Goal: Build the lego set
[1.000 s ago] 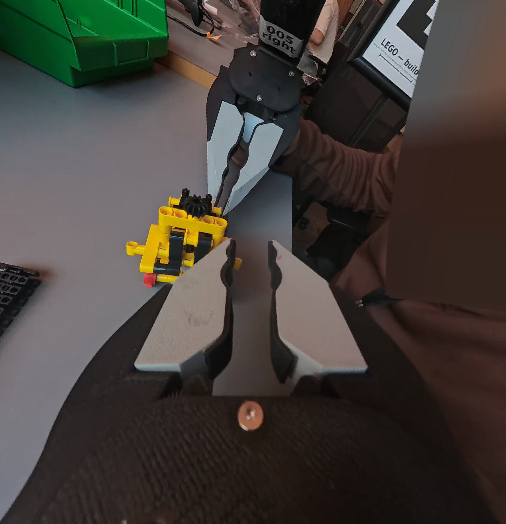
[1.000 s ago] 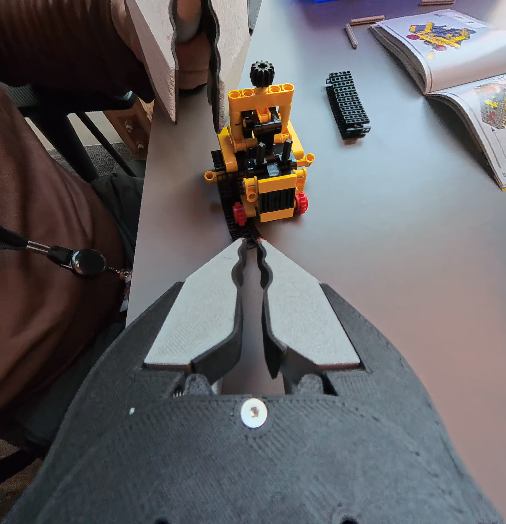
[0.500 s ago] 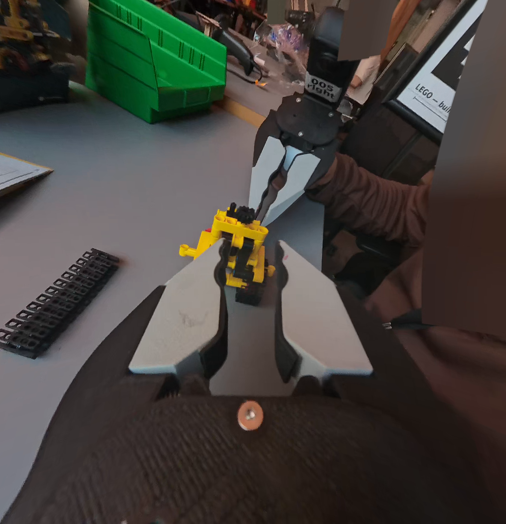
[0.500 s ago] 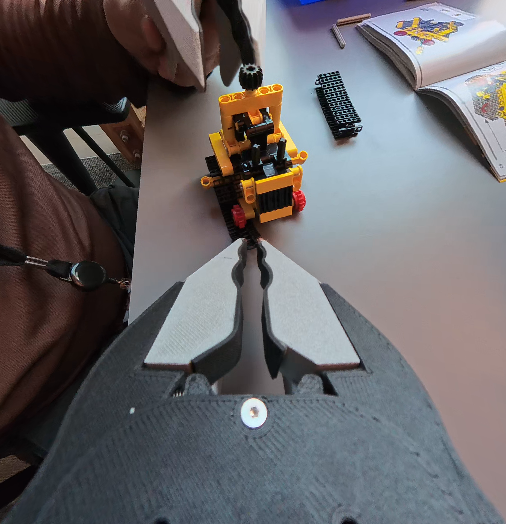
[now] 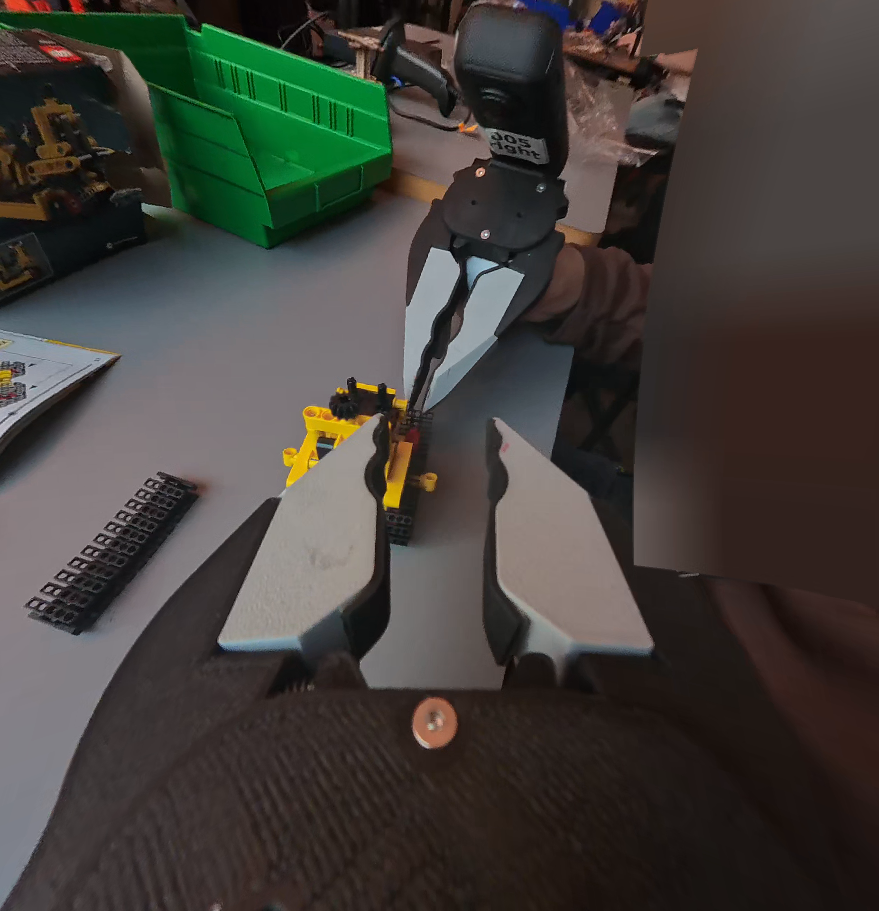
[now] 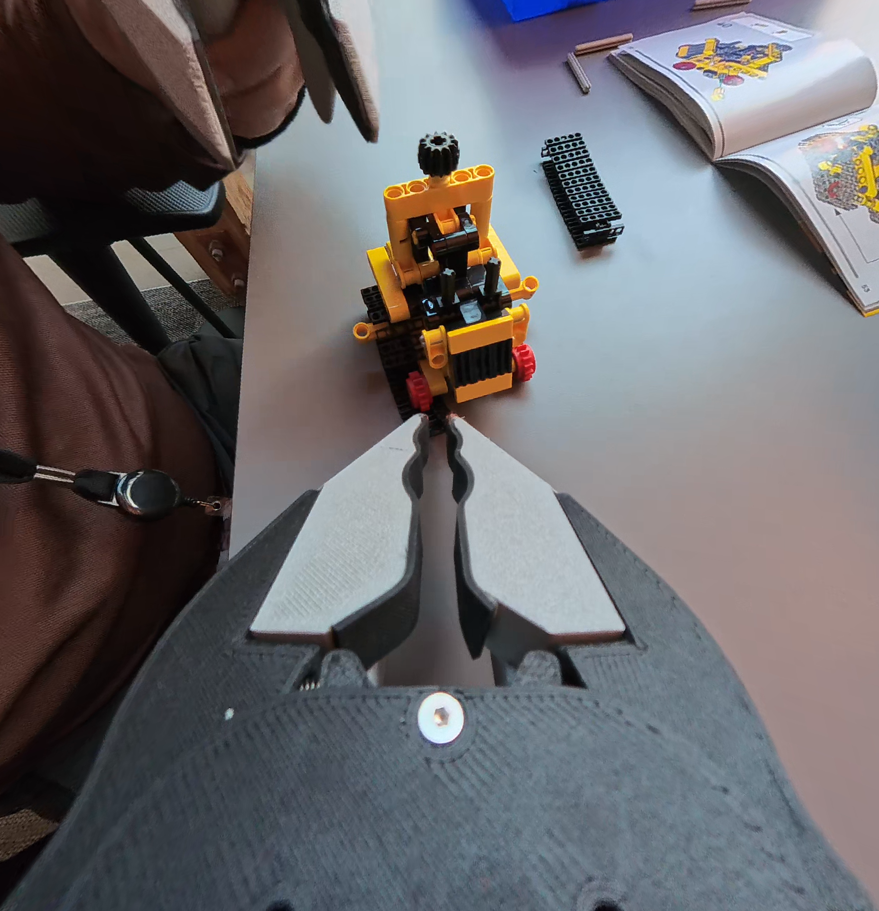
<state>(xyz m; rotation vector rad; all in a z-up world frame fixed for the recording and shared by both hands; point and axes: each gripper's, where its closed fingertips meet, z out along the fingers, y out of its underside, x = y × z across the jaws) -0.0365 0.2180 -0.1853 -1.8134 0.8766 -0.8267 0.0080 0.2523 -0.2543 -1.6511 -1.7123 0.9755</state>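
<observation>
A yellow and black lego bulldozer (image 6: 447, 296) stands near the table's front edge, with a black gear on top and red wheels in front. It also shows in the left wrist view (image 5: 348, 438). My right gripper (image 6: 436, 425) is shut on the end of the black track (image 6: 403, 374) fitted along the model's side, low at the table; it shows in the left wrist view (image 5: 420, 402) too. My left gripper (image 5: 435, 434) is open and empty, above and behind the model, its left finger covering part of it. In the right wrist view, the left gripper (image 6: 299, 148) hangs just beyond the gear.
A loose black track strip (image 5: 112, 552) (image 6: 580, 190) lies beside the model. An open instruction booklet (image 6: 772, 113) (image 5: 23, 389), a green bin (image 5: 279, 133) and the set's box (image 5: 48, 148) lie farther out. The table edge (image 6: 242, 345) and a person's lap are close by. One gripper's finger ends stand about 10 cm off the other's.
My left gripper has lifted back off the model and opened wider. My right gripper has stayed shut on the track end. The model has barely moved.
</observation>
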